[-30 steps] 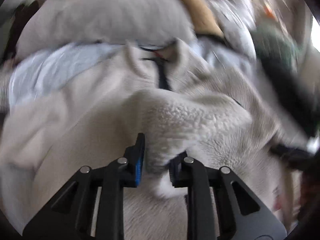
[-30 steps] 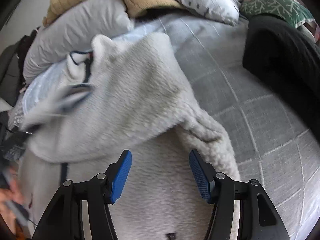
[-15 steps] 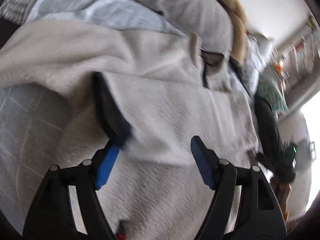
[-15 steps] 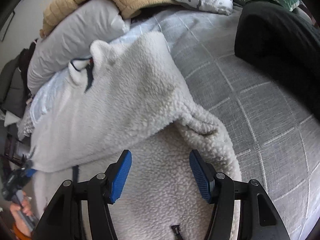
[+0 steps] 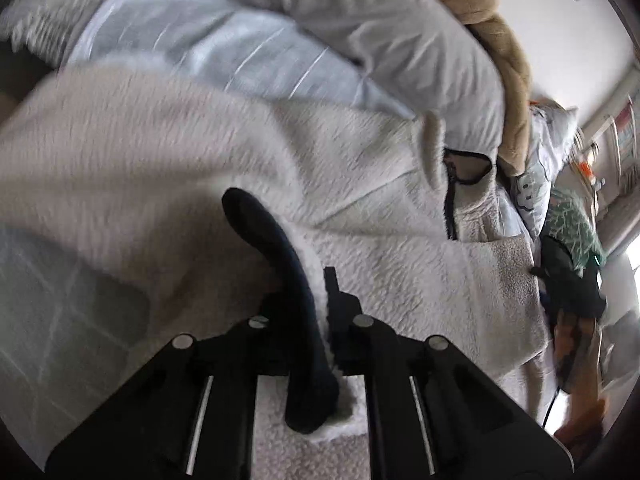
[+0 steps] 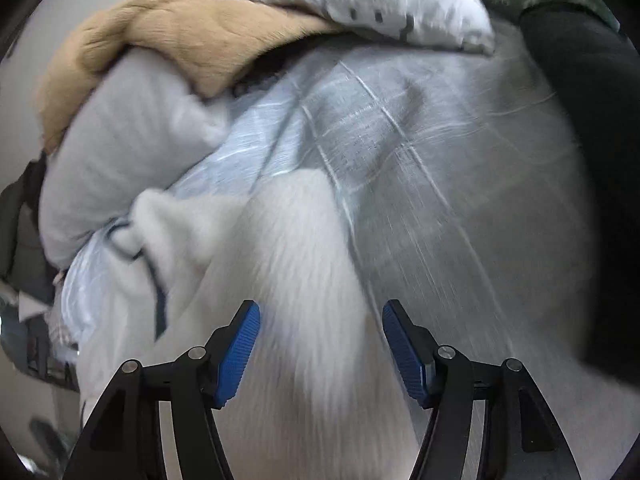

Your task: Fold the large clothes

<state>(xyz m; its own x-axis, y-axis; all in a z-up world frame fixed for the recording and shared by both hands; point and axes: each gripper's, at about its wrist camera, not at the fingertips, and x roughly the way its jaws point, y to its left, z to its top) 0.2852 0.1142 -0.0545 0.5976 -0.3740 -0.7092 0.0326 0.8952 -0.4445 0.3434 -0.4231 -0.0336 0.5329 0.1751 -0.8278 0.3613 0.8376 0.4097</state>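
Left gripper point(image 5: 310, 300) pinched the fleece jacket's dark cuff point(image 5: 280, 264); its jaws had just closed on it.
Fleece jacket point(image 5: 380, 240) lay spread on the grey checked bedspread point(image 6: 420, 152), collar toward the pillows point(image 6: 120, 140). Right gripper point(image 6: 321, 350) hovered above the jacket, jaws spread, nothing between them.

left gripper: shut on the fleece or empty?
Shut on it. The left gripper has just closed, and the black-trimmed edge of the fleece jacket is pinched between its jaws.
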